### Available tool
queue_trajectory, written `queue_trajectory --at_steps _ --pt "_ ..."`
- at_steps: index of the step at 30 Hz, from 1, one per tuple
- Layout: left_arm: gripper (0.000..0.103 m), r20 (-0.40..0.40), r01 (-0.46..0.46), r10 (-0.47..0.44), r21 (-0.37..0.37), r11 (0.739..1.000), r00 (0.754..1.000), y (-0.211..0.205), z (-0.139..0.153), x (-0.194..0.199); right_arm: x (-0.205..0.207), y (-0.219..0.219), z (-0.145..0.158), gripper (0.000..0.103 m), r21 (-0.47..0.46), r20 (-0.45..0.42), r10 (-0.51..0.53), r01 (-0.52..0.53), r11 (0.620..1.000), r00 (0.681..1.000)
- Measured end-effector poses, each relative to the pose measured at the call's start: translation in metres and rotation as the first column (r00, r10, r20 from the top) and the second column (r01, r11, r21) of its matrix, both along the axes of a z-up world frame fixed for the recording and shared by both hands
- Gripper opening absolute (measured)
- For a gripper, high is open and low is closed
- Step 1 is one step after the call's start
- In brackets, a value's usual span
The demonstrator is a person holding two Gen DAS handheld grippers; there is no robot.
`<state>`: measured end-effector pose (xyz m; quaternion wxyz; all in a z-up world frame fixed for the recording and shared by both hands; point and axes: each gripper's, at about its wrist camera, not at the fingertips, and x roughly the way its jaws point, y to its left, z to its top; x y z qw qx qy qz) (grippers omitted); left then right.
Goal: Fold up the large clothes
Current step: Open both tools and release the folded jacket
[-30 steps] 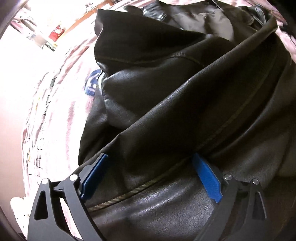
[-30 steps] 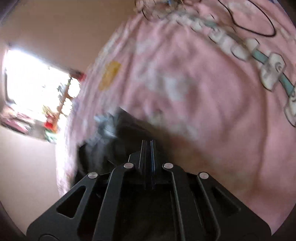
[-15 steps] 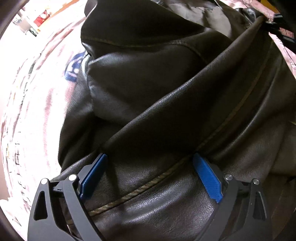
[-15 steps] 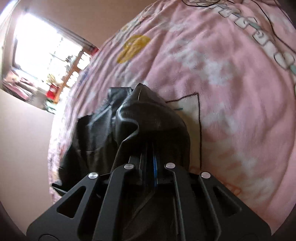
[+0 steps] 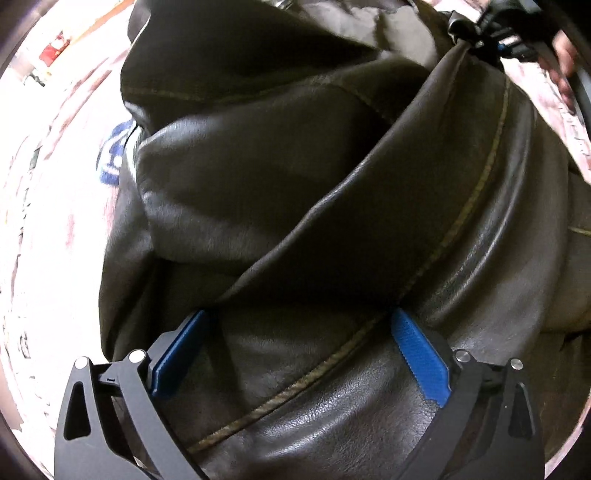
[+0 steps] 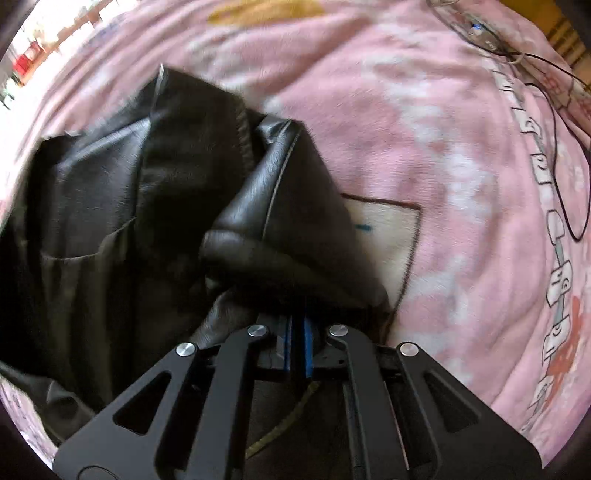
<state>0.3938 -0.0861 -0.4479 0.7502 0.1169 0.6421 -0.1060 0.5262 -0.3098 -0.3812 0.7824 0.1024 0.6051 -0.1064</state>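
Leather fills nearly everything ahead of my left gripper (image 5: 297,354): a dark brown jacket (image 5: 332,206) lies bunched on a pink blanket (image 5: 48,206), and my 2 blue pads (image 5: 419,358) stand wide apart with a fold of it bulging up between them. A pale stitched seam (image 5: 295,384) runs diagonally across that fold, from low between the fingers up toward the far right. The pads touch the leather at their tips but clamp nothing.

My right gripper (image 6: 297,349) is pinched tight on the jacket (image 6: 280,206), its 2 blue pads almost together with a gathered bunch of leather caught between them and puffing out just in front. From the left camera I can see that same gripper (image 5: 496,35) far up at the top right, holding the jacket's far edge; a hand (image 5: 563,55) seems to be behind it, though that corner is blurred.

To the left of the pinched bunch the jacket spreads open, showing duller lining (image 6: 85,236). The blanket (image 6: 461,147) is printed with cartoon figures, and a thin black cable (image 6: 554,122) loops across its far right side.
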Motion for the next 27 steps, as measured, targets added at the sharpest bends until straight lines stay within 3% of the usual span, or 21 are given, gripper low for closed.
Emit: queue_trajectory --at_steps 2,4,6,7,11,15,19,22,27 --pt "0.087 0.009 0.011 -0.011 -0.025 1.0 1.0 -0.001 0.008 0.0 -0.025 -0.011 0.016 0.009 0.033 0.069 -0.008 0.005 0.999 0.998" --pt "0.075 0.024 0.004 -0.002 -0.047 0.999 1.0 -0.002 0.018 -0.001 -0.051 -0.022 0.028 0.022 0.086 0.119 -0.032 0.022 0.996 0.992" --pt "0.072 0.065 -0.012 0.018 -0.095 0.995 0.998 0.002 0.04 -0.005 -0.084 -0.033 0.041 0.071 0.099 0.182 -0.048 0.03 0.995 0.982" --pt "0.073 0.086 -0.024 0.035 -0.121 0.992 0.996 0.005 0.051 -0.009 -0.102 -0.039 0.048 0.075 0.094 0.211 -0.05 0.031 0.995 0.976" --pt "0.083 0.121 -0.038 0.067 -0.222 0.974 0.99 0.026 0.099 -0.037 -0.188 -0.071 0.065 0.077 0.188 0.277 -0.062 0.009 0.982 0.959" --pt "0.088 0.141 -0.06 0.094 -0.225 0.972 0.986 0.068 0.133 -0.093 -0.305 -0.089 0.068 0.085 0.334 0.255 -0.136 0.045 0.941 0.957" --pt "0.088 0.113 -0.099 0.115 -0.141 0.985 0.987 0.115 0.119 -0.154 -0.405 -0.087 0.055 0.086 0.391 0.201 -0.199 0.108 0.914 0.959" --pt "0.088 0.09 -0.121 0.129 -0.088 0.989 0.988 0.142 0.101 -0.188 -0.478 -0.072 0.037 0.086 0.372 0.17 -0.235 0.158 0.914 0.957" --pt "0.088 0.025 -0.117 0.119 -0.062 0.991 0.993 0.186 0.08 -0.226 -0.551 -0.057 0.016 0.086 0.339 0.131 -0.194 0.139 0.93 0.972"
